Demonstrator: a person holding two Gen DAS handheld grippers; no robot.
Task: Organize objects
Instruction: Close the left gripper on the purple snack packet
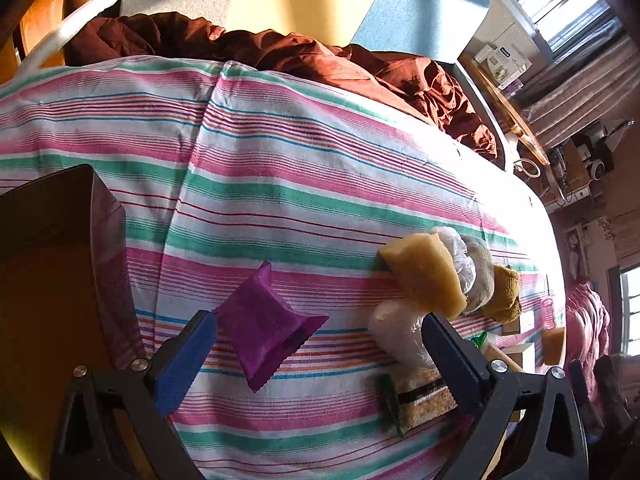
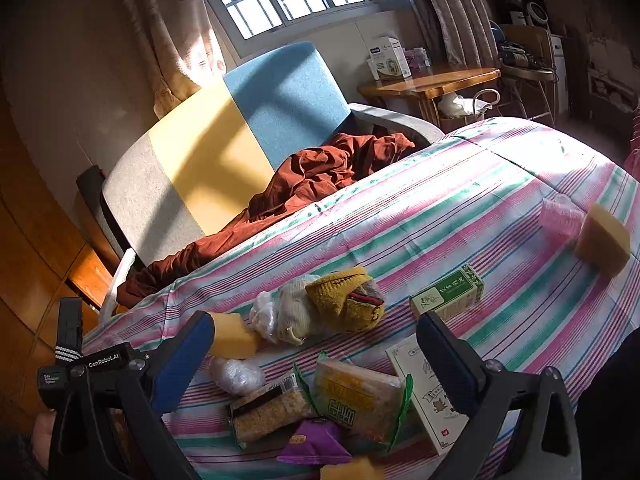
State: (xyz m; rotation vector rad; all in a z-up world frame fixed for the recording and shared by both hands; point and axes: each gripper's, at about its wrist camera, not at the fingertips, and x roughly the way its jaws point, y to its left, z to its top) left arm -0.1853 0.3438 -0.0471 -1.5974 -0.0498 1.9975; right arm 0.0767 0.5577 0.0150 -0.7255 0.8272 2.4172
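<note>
Striped pink-green-white bedsheet [image 1: 304, 168]: purple crinkled foil sachet [image 1: 268, 326] between left gripper [image 1: 320, 344], jaws released. Right gripper [image 2: 316, 364] jaws released, empty, over yellow-green noodle packet [image 2: 360, 400]; white printed carton [image 2: 424, 400] partly hidden by its finger.

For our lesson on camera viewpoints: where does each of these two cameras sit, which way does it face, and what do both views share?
Left wrist: sits on the left gripper, rolled sideways over the striped bedsheet, facing a purple foil sachet; its open blue-padded fingers show.
Right wrist: sits on the right gripper, facing the headboard and window; open fingers show.
Shared: sheet, yellow sponge block, sachet, rust-brown blanket.
</note>
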